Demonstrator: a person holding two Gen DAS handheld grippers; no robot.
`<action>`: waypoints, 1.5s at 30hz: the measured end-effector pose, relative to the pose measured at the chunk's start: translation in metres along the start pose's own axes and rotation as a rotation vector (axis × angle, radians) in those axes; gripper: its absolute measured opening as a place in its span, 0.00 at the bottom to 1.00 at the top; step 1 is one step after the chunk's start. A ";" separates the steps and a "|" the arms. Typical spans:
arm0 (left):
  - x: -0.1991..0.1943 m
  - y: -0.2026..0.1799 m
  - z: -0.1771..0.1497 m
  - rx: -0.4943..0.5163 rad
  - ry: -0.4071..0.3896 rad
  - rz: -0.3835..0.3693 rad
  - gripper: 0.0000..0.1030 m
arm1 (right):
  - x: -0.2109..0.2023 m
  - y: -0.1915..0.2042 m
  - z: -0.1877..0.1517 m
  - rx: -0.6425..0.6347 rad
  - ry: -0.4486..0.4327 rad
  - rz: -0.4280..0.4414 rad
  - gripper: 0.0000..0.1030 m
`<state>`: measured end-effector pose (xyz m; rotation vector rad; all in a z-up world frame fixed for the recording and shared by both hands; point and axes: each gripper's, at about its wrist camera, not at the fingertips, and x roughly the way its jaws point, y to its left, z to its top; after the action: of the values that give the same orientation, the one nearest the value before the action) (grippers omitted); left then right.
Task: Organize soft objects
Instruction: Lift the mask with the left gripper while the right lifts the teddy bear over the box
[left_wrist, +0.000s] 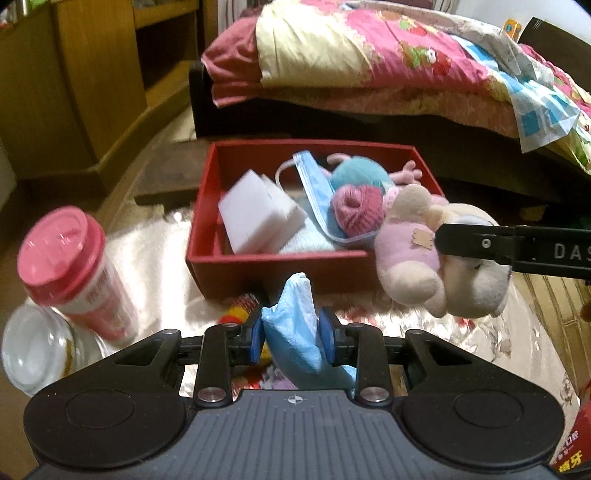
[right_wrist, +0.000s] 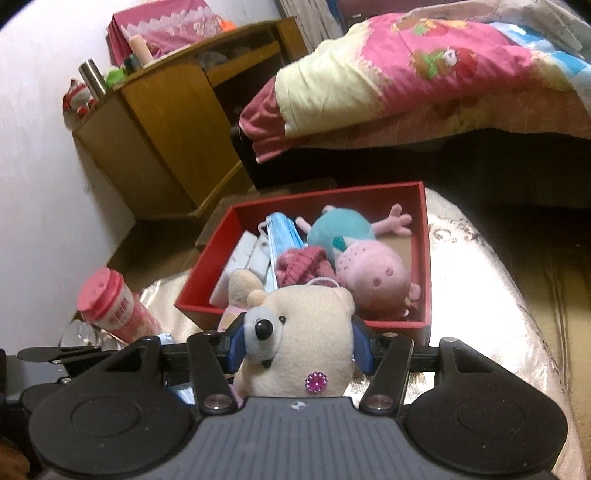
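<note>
Above shiny cloth (left_wrist: 155, 236), left gripper (left_wrist: 293, 334) pinches mask (left_wrist: 295, 325), right gripper (right_wrist: 299, 345) teddy (right_wrist: 303, 332).

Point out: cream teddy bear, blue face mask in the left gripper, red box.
cream teddy bear (right_wrist: 306, 332), right wrist view, on its forehead.
blue face mask (left_wrist: 293, 332), left wrist view, on the folded middle between the pads.
red box (left_wrist: 273, 266), left wrist view, on the near outer wall.
</note>
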<state>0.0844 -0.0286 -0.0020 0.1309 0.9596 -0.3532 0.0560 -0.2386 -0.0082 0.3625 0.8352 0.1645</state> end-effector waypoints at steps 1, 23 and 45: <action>-0.003 0.000 0.002 0.004 -0.014 0.007 0.30 | -0.003 0.001 0.001 0.002 -0.010 0.003 0.32; -0.020 -0.005 0.024 0.040 -0.142 0.082 0.35 | -0.043 0.012 0.019 0.029 -0.201 0.044 0.32; -0.026 0.011 0.017 -0.045 -0.036 -0.115 0.31 | -0.045 0.004 0.026 0.064 -0.230 0.051 0.33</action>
<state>0.0883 -0.0163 0.0284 0.0284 0.9410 -0.4378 0.0458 -0.2541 0.0406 0.4539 0.6051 0.1405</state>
